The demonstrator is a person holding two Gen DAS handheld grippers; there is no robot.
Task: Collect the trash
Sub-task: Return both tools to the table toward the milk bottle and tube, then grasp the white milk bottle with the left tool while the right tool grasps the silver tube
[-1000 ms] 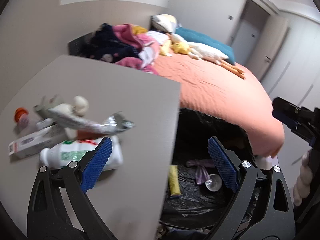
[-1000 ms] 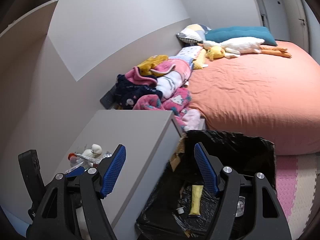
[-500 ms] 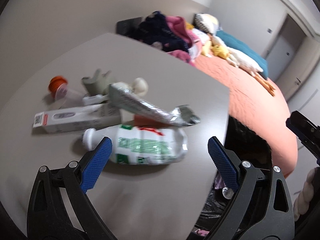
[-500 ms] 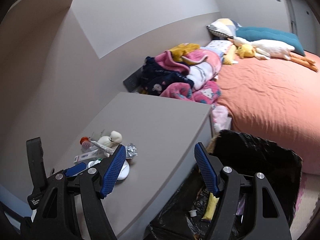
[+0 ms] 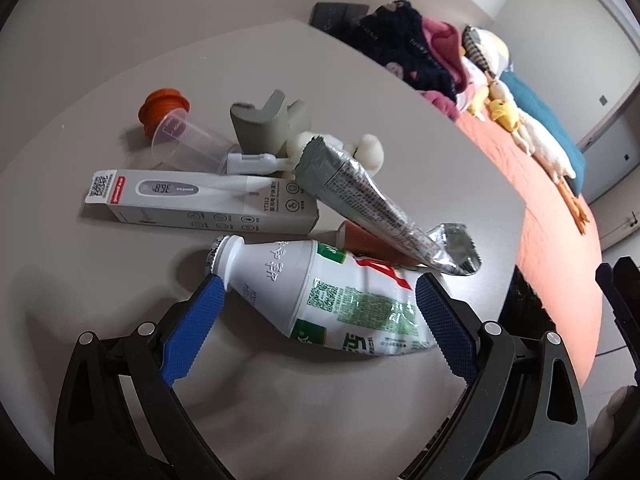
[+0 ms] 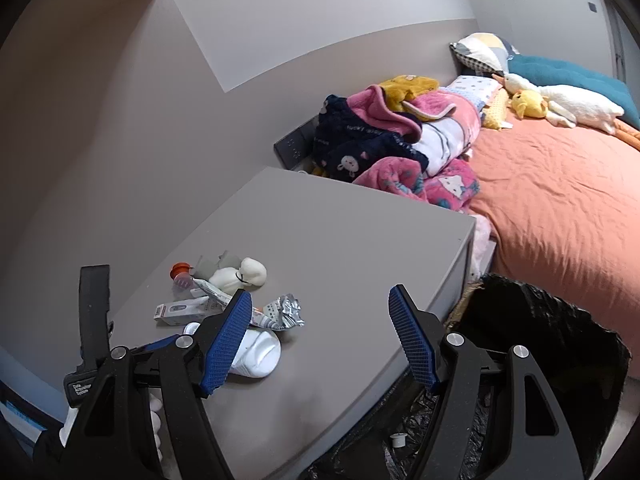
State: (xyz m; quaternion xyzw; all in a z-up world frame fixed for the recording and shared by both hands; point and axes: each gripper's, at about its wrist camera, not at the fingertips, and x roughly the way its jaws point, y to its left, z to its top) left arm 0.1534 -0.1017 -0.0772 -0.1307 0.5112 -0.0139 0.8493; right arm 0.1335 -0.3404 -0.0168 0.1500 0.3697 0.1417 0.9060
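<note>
A crushed white plastic bottle (image 5: 332,292) with green print lies on its side on the grey table (image 5: 360,92). My left gripper (image 5: 320,284) is open, its blue pads standing on either side of the bottle's neck and base. Just behind the bottle lie a silver squeezed tube (image 5: 372,208), a thermometer box (image 5: 200,200), a clear cup with an orange cap (image 5: 164,108) and a grey foam piece (image 5: 260,128). My right gripper (image 6: 320,296) hangs open and empty over the table's near part, right of the same pile (image 6: 240,300). The black-lined bin (image 6: 540,340) stands beside the table.
An orange bed (image 6: 560,200) lies beyond the table, with a heap of pink and navy clothes (image 6: 400,140) and soft toys (image 6: 560,104) on it. A grey wall runs along the table's left. The table's far half (image 6: 340,220) is bare.
My left gripper swung from above the bin to the trash pile and sank, so the bottle now lies between its open fingers. The right gripper turned left, from the bin toward the table.
</note>
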